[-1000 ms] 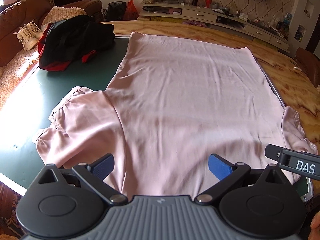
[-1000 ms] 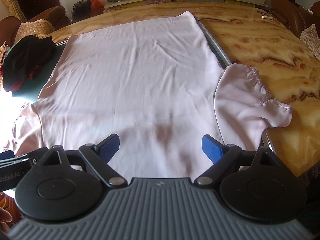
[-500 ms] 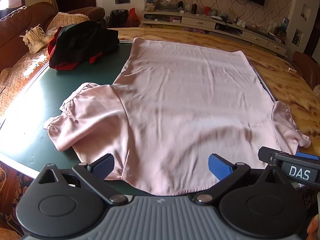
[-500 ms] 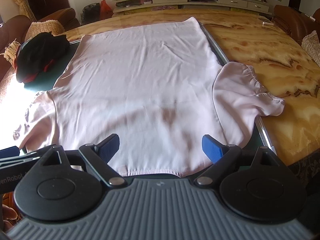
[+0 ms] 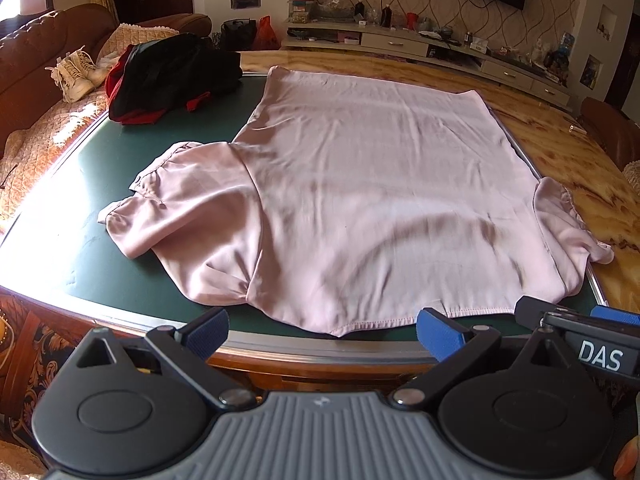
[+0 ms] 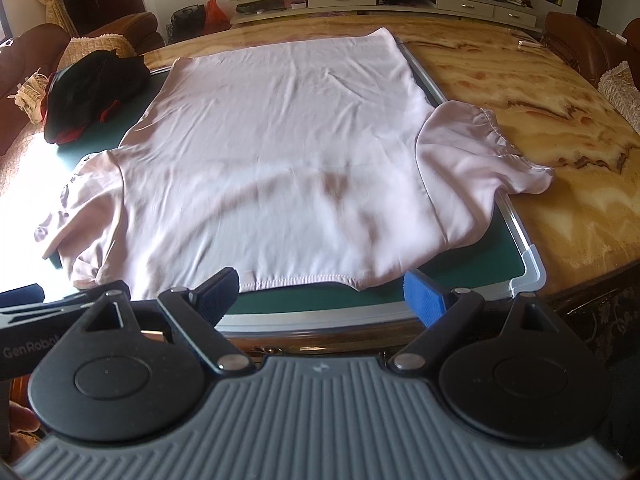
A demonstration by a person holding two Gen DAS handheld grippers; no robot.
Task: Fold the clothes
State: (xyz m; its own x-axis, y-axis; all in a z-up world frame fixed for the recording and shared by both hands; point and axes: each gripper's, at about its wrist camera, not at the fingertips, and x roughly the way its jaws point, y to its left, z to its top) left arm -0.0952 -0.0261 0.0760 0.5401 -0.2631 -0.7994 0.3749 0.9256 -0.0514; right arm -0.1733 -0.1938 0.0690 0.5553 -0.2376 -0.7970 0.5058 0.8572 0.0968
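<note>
Both grippers, left [image 5: 322, 330] & right [image 6: 320, 288], gape empty; pink blouse [image 5: 372, 200] looks thin, limp, slippery — pinch sleeve/hem edges.

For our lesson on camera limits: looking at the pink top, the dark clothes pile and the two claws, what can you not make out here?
- Pink top: its underside is hidden against the green mat in both views.
- Dark clothes pile: bunched up, so the garment type is unclear.
- Left claw and right claw: handles and holding hands are cut off by the bottom edge.
- Shelf items: too small to identify.
</note>
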